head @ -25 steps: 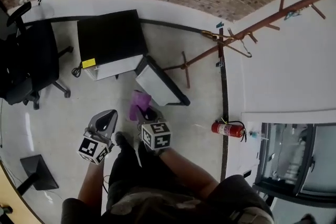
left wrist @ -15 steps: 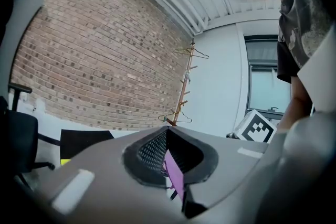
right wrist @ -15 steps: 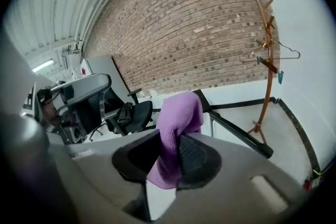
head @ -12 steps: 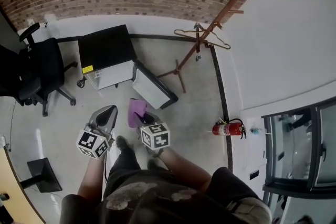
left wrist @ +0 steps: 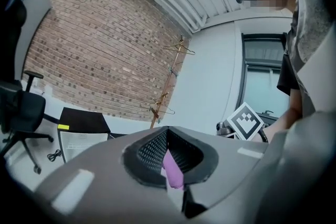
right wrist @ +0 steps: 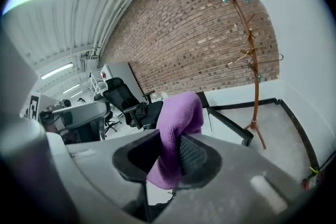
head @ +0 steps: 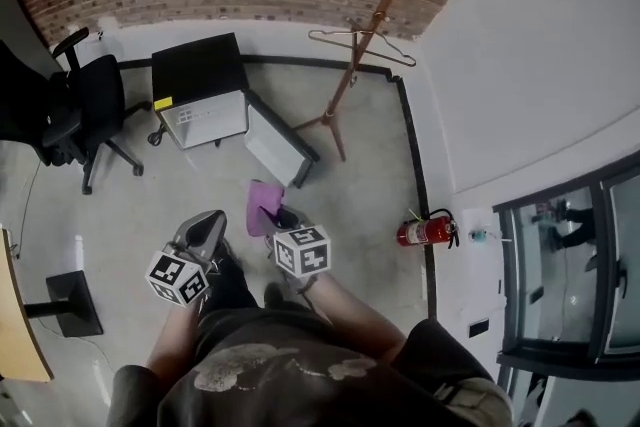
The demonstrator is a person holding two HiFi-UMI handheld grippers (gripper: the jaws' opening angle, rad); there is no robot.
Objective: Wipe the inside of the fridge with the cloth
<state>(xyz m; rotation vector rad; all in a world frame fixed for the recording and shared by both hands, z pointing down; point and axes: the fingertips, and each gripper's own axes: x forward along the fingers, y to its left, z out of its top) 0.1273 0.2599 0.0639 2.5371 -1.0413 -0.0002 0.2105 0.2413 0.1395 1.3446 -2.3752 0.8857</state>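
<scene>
A black mini fridge stands on the floor by the brick wall, its door swung open toward me. It also shows in the left gripper view. My right gripper is shut on a purple cloth, held in the air short of the fridge door. In the right gripper view the cloth bulges up out of the right gripper. My left gripper hangs beside it to the left, shut with nothing in it. A thin purple sliver shows in the slit of the left gripper.
A black office chair stands left of the fridge. A wooden coat rack with a hanger stands to its right. A red fire extinguisher sits by the white wall, glass doors beyond. A black stand is at my left.
The head view has swung, so the fridge, coat rack and extinguisher sit elsewhere in frame. Both grippers keep their pose; the cloth stays in the right one.
</scene>
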